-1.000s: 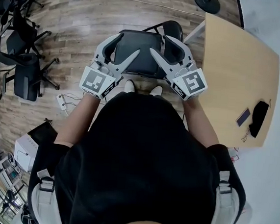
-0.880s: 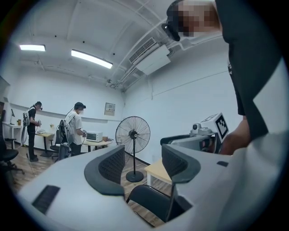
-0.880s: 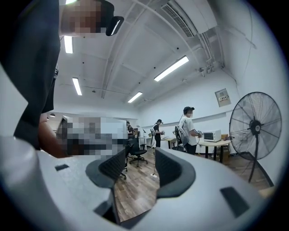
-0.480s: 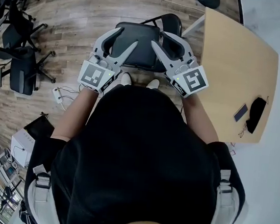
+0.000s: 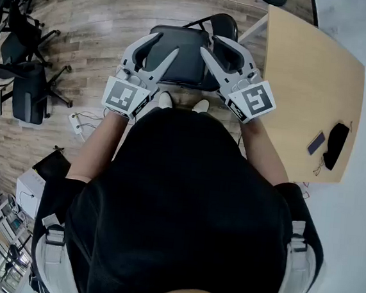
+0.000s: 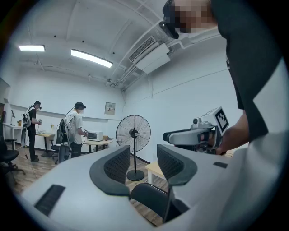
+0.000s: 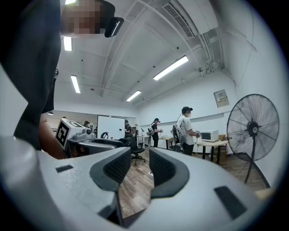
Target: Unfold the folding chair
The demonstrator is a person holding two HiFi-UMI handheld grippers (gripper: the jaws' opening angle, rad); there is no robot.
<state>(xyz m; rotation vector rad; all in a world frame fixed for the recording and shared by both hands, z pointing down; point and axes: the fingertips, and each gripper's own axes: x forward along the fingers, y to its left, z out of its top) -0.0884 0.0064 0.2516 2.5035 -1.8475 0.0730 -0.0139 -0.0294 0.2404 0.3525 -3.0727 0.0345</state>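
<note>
The folding chair stands on the wood floor in front of my shoes, its black seat [image 5: 181, 62] facing up and its backrest [image 5: 225, 25] at the far right. My left gripper [image 5: 167, 44] hovers level over the seat's left edge. Its jaws are drawn in, with nothing between the pads [image 6: 118, 163]. Only the backrest [image 6: 151, 198] shows low down in the left gripper view. Over the seat's right edge, my right gripper [image 5: 209, 43] is closing, and its pads [image 7: 118, 166] are also bare. Each gripper sees the other: the right gripper [image 6: 194, 135], the left gripper [image 7: 86, 142].
A light wooden table [image 5: 311, 90] is close on the right, with a phone [image 5: 318, 143] and a black object [image 5: 335, 146] on it. Office chairs [image 5: 31, 89] crowd the left. A standing fan [image 6: 133, 135] is beyond the chair. A power strip [image 5: 76, 123] lies on the floor.
Both grippers' jaws have narrowed from wide apart. The hands have stayed almost in place above the chair seat.
</note>
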